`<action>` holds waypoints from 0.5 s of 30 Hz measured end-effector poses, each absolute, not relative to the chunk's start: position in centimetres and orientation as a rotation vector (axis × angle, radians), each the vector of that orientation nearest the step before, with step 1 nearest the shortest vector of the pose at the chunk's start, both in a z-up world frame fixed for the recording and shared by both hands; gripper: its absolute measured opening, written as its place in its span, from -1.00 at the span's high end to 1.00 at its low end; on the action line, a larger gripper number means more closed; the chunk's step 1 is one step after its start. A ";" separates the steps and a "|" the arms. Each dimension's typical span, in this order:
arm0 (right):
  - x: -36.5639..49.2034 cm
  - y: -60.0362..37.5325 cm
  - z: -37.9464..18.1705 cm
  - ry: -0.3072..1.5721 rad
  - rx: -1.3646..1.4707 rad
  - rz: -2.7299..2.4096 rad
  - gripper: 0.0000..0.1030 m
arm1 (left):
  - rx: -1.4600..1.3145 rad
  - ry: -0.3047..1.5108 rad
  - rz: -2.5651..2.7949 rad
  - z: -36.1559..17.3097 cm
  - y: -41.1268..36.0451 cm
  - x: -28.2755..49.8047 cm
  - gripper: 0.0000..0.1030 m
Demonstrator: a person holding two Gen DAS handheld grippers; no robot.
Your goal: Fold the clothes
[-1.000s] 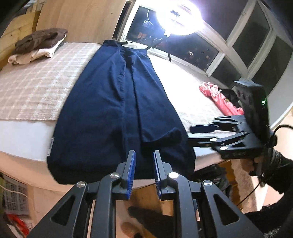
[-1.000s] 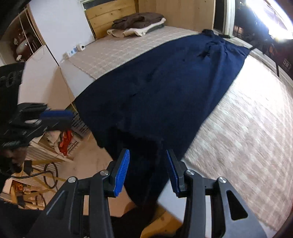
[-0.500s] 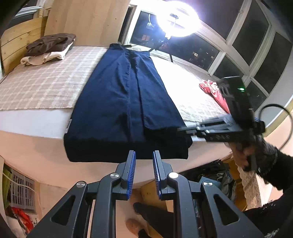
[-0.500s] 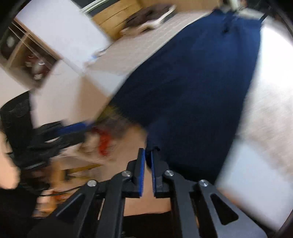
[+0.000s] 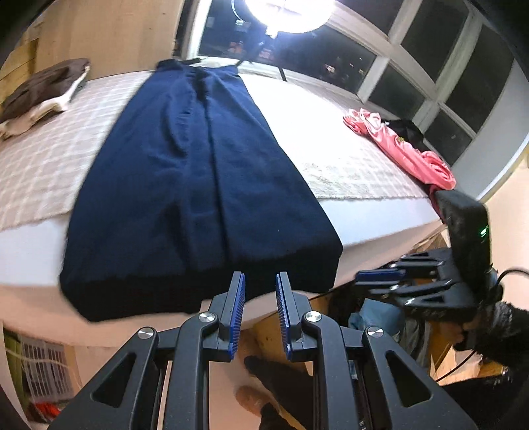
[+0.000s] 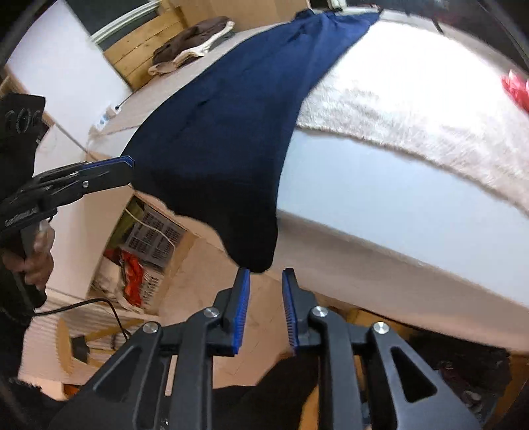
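Observation:
A long navy garment (image 5: 198, 172) lies lengthwise on the bed (image 5: 363, 211), its hem hanging over the near edge. My left gripper (image 5: 260, 276) hovers just short of the hem's middle, jaws a little apart with nothing between them. In the right wrist view the garment's (image 6: 224, 115) lower corner droops over the mattress side (image 6: 396, 205). My right gripper (image 6: 266, 273) sits right under that corner tip, and its jaws are opening with no cloth between the pads. Each gripper shows in the other's view: the right gripper (image 5: 367, 282) and the left gripper (image 6: 127, 167).
A folded brown and cream stack (image 5: 43, 96) rests at the far left of the bed. A pink garment (image 5: 403, 149) lies at its right edge. A ring light (image 5: 287, 13) glares by the windows. A white basket (image 6: 152, 238) stands under the bed, with a power strip (image 6: 105, 115) at the bed's left edge.
The right jaws narrowed almost shut at the garment's hanging corner, then parted again while dropping lower. The rumpled near-right corner now hangs flat. The left gripper's gap is unchanged.

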State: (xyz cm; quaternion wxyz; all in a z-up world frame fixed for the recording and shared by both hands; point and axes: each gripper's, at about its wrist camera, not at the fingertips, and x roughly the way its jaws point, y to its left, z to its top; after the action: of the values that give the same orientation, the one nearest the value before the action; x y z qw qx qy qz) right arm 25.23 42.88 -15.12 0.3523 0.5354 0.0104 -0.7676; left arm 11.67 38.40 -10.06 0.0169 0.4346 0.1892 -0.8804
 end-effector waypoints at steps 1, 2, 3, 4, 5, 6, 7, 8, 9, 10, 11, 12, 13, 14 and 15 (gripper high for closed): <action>25.1 42.8 -15.4 0.007 1.390 -1.976 0.42 | 1.359 0.583 -2.739 -10.0 38.3 11.1 0.66; 24.9 42.5 -15.7 0.011 1.395 -1.983 0.33 | 1.363 0.580 -2.741 -10.0 38.2 10.7 0.66; 24.8 42.1 -15.8 0.018 1.390 -1.983 0.31 | 1.366 0.575 -2.745 -9.9 38.2 10.5 0.66; 24.8 41.7 -15.9 0.020 1.386 -1.980 0.31 | 1.370 0.570 -2.747 -9.9 38.1 10.2 0.66; 24.8 41.4 -16.1 0.004 1.380 -1.969 0.31 | 1.373 0.565 -2.749 -9.9 38.1 10.1 0.66; 24.6 41.3 -16.2 -0.014 1.371 -1.961 0.31 | 1.378 0.560 -2.749 -9.9 38.1 9.9 0.66; 24.5 41.3 -16.4 -0.029 1.367 -1.952 0.35 | 1.385 0.552 -2.748 -10.0 38.0 9.7 0.66; 24.4 41.3 -16.8 -0.034 1.382 -1.943 0.77 | 1.395 0.543 -2.745 -10.1 37.9 9.4 0.66; 24.3 41.2 -17.0 -0.036 1.396 -1.937 0.90 | 1.404 0.532 -2.737 -10.4 37.7 9.1 0.66; 24.3 41.1 -16.9 -0.040 1.403 -1.930 0.90 | 1.412 0.520 -2.728 -10.6 37.6 8.9 0.66; 24.4 41.1 -16.7 -0.039 1.406 -1.924 0.90 | 1.418 0.506 -2.713 -10.9 37.4 8.7 0.66; 24.7 41.1 -16.2 -0.026 1.396 -1.924 0.90 | 1.422 0.498 -2.698 -11.2 37.2 8.6 0.66; 25.0 41.2 -15.7 -0.010 1.387 -1.925 0.90 | 1.423 0.514 -2.688 -11.4 37.1 8.8 0.66; 25.2 41.1 -15.3 0.005 1.377 -1.930 0.90 | 1.424 0.529 -2.678 -11.6 36.9 8.9 0.66; 25.3 41.1 -15.0 0.009 1.373 -1.934 0.90 | 1.425 0.545 -2.668 -11.8 36.7 9.0 0.60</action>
State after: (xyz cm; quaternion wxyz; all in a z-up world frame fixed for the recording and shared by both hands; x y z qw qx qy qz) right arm 25.30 41.07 -15.05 0.3756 0.5366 0.0036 -0.7557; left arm 9.04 36.71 -11.76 0.0342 0.4634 0.1773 -0.8675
